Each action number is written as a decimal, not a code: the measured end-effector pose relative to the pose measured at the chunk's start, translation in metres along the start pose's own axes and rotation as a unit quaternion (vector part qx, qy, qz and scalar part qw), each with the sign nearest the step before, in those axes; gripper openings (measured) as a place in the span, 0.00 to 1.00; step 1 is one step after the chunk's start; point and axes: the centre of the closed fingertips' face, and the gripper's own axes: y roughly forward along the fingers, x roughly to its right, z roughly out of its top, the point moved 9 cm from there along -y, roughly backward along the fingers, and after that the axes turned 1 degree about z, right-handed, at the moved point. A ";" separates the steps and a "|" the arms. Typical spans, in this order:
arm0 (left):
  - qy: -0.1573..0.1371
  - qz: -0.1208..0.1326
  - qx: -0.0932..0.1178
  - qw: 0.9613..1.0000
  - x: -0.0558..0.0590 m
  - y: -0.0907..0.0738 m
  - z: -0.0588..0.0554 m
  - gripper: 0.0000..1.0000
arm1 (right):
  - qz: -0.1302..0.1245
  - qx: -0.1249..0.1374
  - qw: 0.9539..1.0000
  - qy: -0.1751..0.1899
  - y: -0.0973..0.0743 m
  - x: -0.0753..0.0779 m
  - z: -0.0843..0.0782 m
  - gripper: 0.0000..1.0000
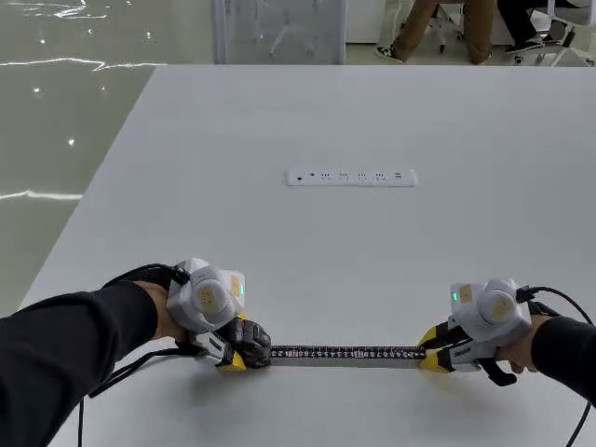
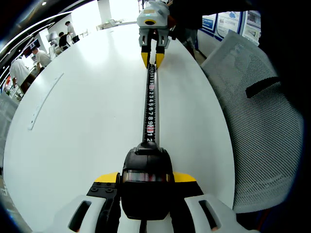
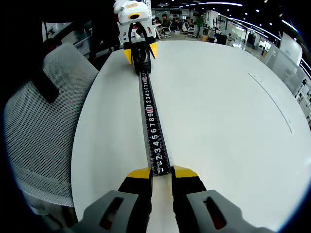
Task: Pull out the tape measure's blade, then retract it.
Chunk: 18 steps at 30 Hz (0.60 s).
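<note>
A black tape measure case (image 2: 146,182) sits between the jaws of my left gripper (image 2: 146,178), which is shut on it; the same case (image 1: 246,344) lies at the near left of the white table (image 1: 372,121). Its dark numbered blade (image 1: 345,353) runs flat along the table's near edge to my right gripper (image 1: 430,348). In the right gripper view the blade (image 3: 153,131) ends between the yellow-tipped jaws of the right gripper (image 3: 161,172), which is shut on the blade's tip. The case (image 3: 140,54) shows far off there, held by the left gripper.
A white power strip (image 1: 351,177) is set into the table's middle. A grey mesh chair (image 2: 257,116) stands just behind the near edge. People sit at desks far across the room. The table has wide bare surface beyond the blade.
</note>
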 end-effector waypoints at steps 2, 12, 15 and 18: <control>0.000 0.000 0.000 1.000 0.000 0.000 0.000 0.35 | 0.000 0.000 1.000 0.000 0.000 0.000 0.000 0.11; 0.003 -0.002 -0.001 1.000 0.000 0.000 0.000 0.35 | -0.002 0.003 1.000 0.005 0.000 0.000 -0.001 0.11; 0.003 -0.002 -0.002 1.000 0.000 0.000 0.000 0.35 | -0.002 0.002 1.000 0.005 0.000 0.000 -0.001 0.11; 0.003 0.000 -0.002 1.000 0.000 0.000 0.000 0.35 | -0.002 0.005 1.000 0.008 0.000 0.000 0.000 0.11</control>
